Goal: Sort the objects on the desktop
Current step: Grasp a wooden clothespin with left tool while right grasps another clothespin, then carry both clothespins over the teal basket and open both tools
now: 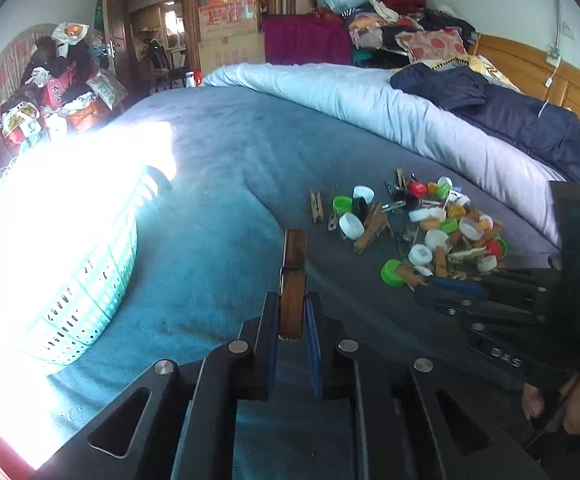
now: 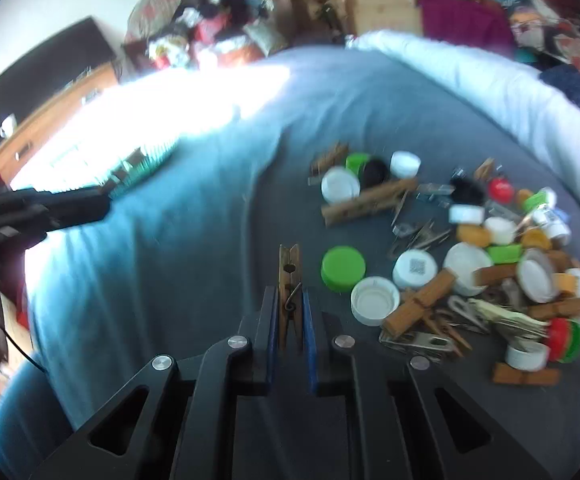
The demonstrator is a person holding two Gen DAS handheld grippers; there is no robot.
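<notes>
I logged the left tool clenched on a dark wooden clothespin, which stood on end between the blue pads and projected forward past the fingertips, clear of the bed. The right tool was likewise clamped on a lighter wooden clothespin, its wire spring sitting right at the fingertips and its forked end pointing away from me.

Just right of the right tool lay the pile of bottle caps and clothespins, spread on the blue-grey blanket; a green cap and a white cap were the nearest pieces, just beside the held pin. In the left wrist view, the right tool's fingertips sat at the near edge of that pile.

To the left, a pale green perforated basket rested on the bed, its top washed out by sunlight. Farther back I noted a rolled white duvet.
</notes>
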